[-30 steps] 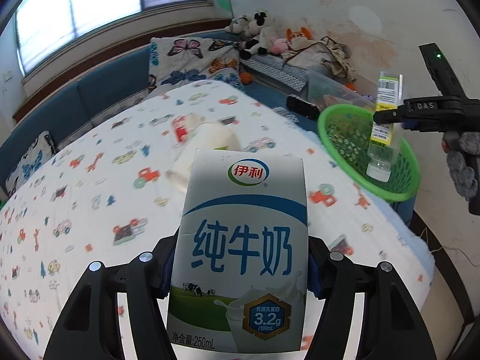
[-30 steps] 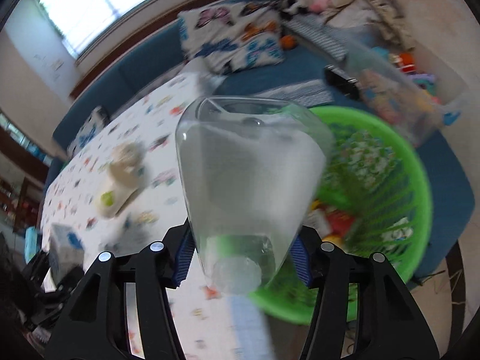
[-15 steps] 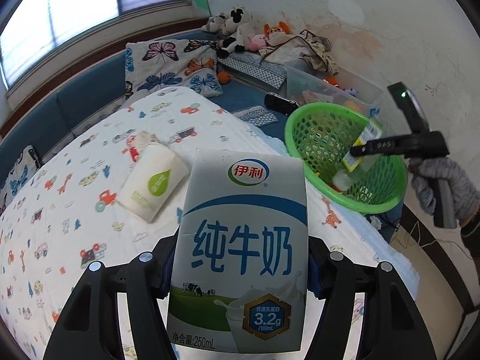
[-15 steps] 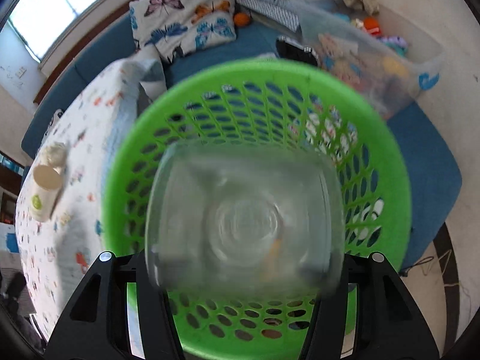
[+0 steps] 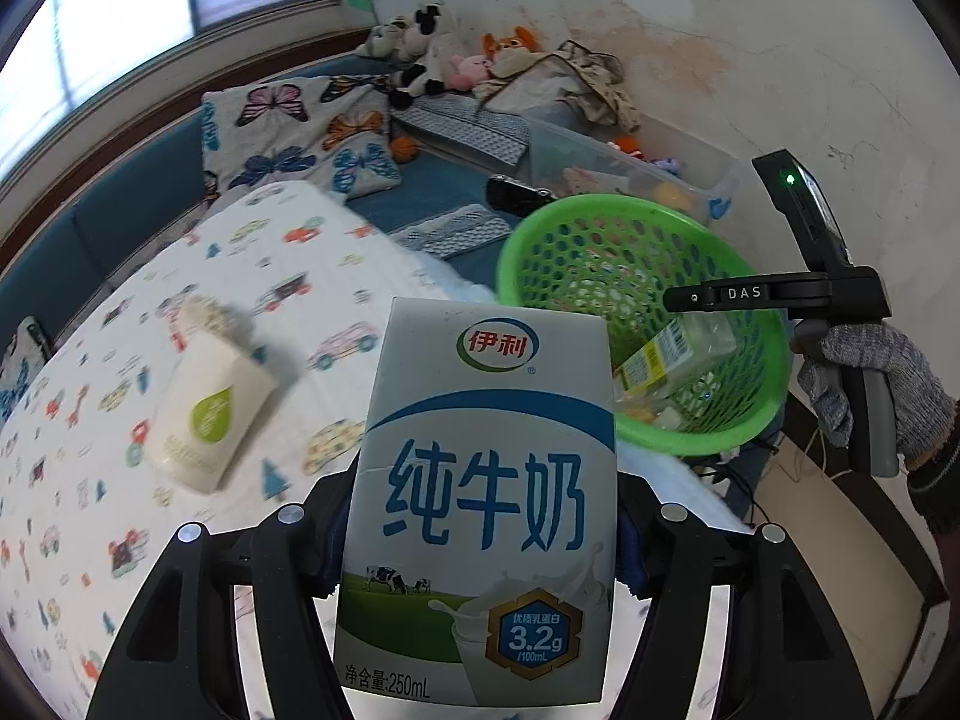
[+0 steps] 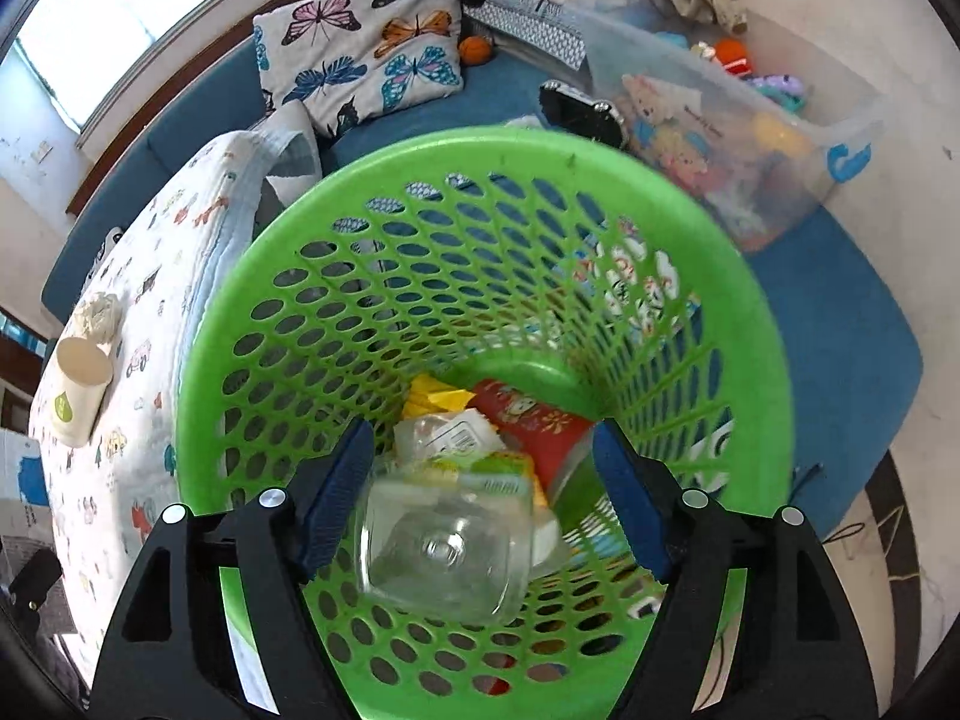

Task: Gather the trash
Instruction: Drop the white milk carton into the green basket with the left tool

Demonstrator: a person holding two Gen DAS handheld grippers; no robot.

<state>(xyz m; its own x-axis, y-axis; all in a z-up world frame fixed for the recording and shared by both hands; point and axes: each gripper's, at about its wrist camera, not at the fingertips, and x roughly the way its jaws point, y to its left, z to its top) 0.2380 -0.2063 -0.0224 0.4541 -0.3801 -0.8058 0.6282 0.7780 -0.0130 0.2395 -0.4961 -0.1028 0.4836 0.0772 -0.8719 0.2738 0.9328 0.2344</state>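
My left gripper (image 5: 480, 516) is shut on a white and blue milk carton (image 5: 480, 516) and holds it upright above the bed. My right gripper (image 6: 480, 492) is open, pointing down into the green basket (image 6: 240, 396). The clear plastic bottle (image 6: 444, 546) lies loose in the basket between the open jaws, on other trash. In the left wrist view the basket (image 5: 762, 396) sits at the right with the bottle (image 5: 672, 354) inside it and the right gripper (image 5: 720, 295) above its rim. A paper cup (image 5: 210, 414) lies on the bed.
A crumpled tissue (image 6: 99, 312) lies beside the cup (image 6: 78, 390) on the cartoon-print bedspread (image 5: 150, 312). A clear toy bin (image 6: 738, 138), butterfly pillow (image 6: 360, 60) and plush toys (image 5: 420, 54) lie behind the basket on the blue bench.
My right gripper swung over the basket, opened and let go of the bottle, which now lies in the basket. My left gripper has carried the milk carton closer to the basket.
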